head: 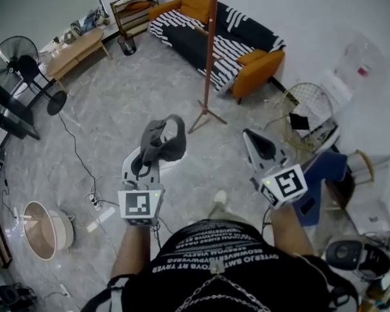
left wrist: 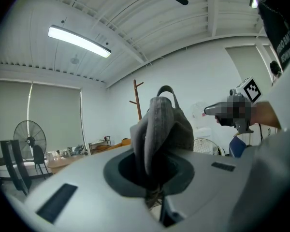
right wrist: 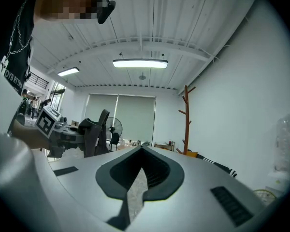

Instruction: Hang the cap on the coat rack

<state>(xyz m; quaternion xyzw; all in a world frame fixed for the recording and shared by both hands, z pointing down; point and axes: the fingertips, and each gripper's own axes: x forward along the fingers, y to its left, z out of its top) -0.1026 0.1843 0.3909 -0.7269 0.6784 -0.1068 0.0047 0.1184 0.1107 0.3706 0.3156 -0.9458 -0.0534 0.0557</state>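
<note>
Here the left claw (head: 148, 163) grips the grey cap (head: 164, 138), which sticks up from its jaws.

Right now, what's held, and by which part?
Left hand-held gripper grips the cap by a bunched fold of fabric; right hand-held gripper holds nothing.

The person is wearing a black short-sleeved T-shirt (head: 211, 246) with rows of white lettering running across the chest. A silver chain (head: 214, 296) is hanging over it, and a pale shoe (head: 219, 200) is showing just beyond it. The left gripper (head: 149, 158) and the right gripper (head: 252, 138) are each showing a smooth pale grey shell, with a dark spade-shaped opening around the jaws and small black slots on the near surface. Each is carrying a white cube printed with black square markers, the left cube (head: 141, 205) and the right cube (head: 285, 184) both showing a small green light.
</note>
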